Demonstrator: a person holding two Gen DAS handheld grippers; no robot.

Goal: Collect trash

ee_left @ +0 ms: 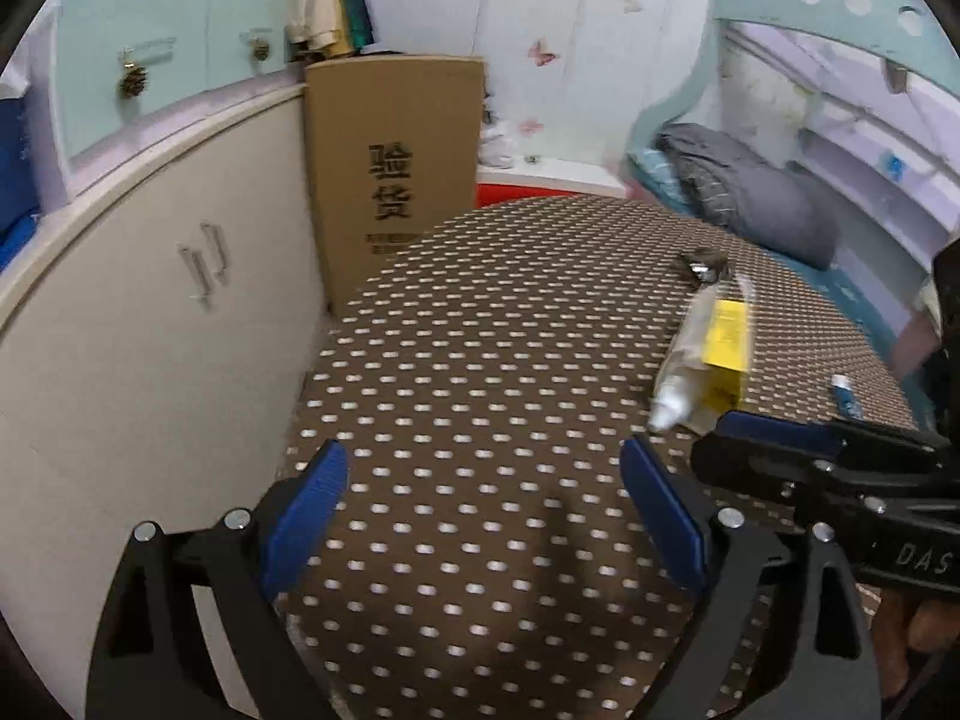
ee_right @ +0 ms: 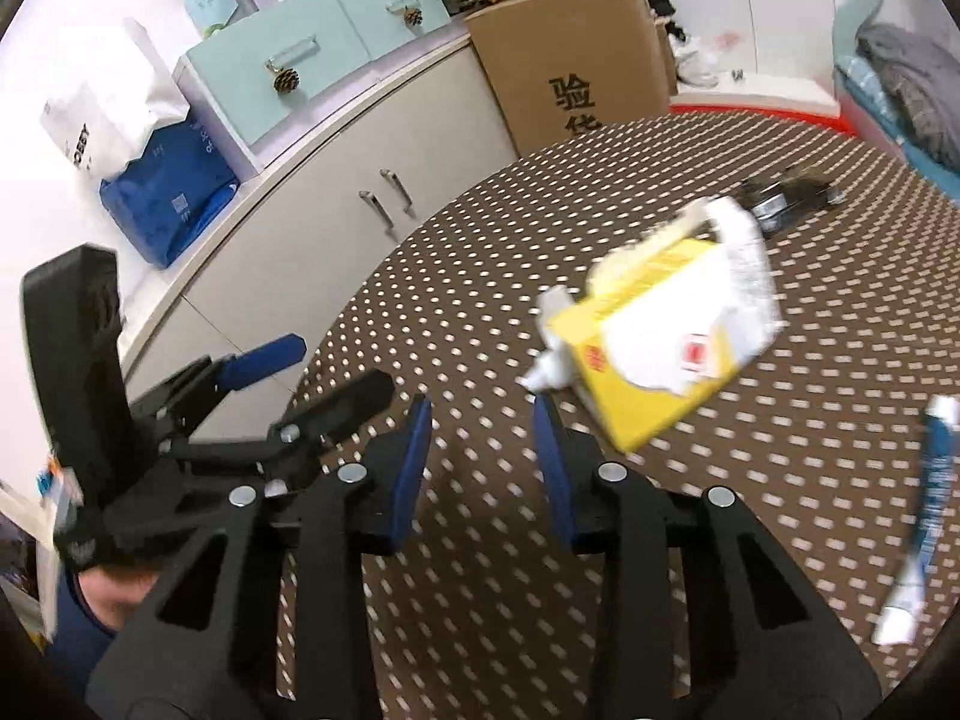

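A torn yellow and white box (ee_right: 654, 348) lies on the brown dotted table (ee_right: 780, 450), with a small white bottle (ee_right: 549, 360) against its left side. The box also shows in the left wrist view (ee_left: 726, 348). A blue and white tube wrapper (ee_right: 927, 504) lies at the right. A dark crumpled object (ee_right: 786, 192) lies farther back. My right gripper (ee_right: 483, 462) is open and empty, just short of the bottle. My left gripper (ee_left: 483, 510) is open and empty over bare tablecloth, left of the right gripper (ee_left: 780, 450).
A cardboard box (ee_left: 390, 168) stands behind the table beside a beige cabinet (ee_left: 150, 312). Mint drawers (ee_right: 312, 72) sit on the cabinet top with a blue bag (ee_right: 168, 198). A bed with grey bedding (ee_left: 750, 192) is at the right.
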